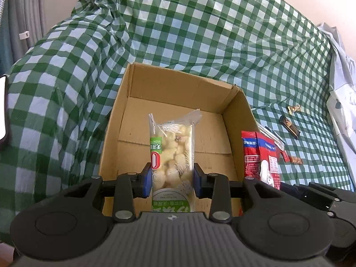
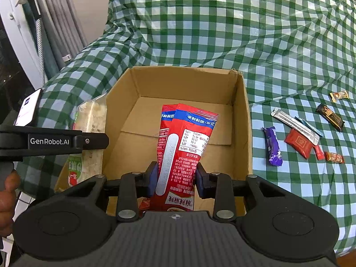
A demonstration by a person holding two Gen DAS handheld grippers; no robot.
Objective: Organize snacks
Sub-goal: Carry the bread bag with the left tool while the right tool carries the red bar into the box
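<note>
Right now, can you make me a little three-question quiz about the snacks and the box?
1. True or false: the box has a closed lid.
2. What does the left gripper hold?
A. purple bar
B. clear bag of pale puffs
C. nothing
3. What colour is the packet in the right gripper?

Key: 1 false; 2 B; 3 red.

You hold the puff bag (image 1: 171, 155) in the left gripper (image 1: 172, 181) over the box (image 2: 242, 120), the sachet (image 2: 180, 151) in the right gripper (image 2: 175, 179) beside it. Small wrappers (image 2: 298, 141) lie on the cloth (image 2: 222, 33) right of the box.
</note>
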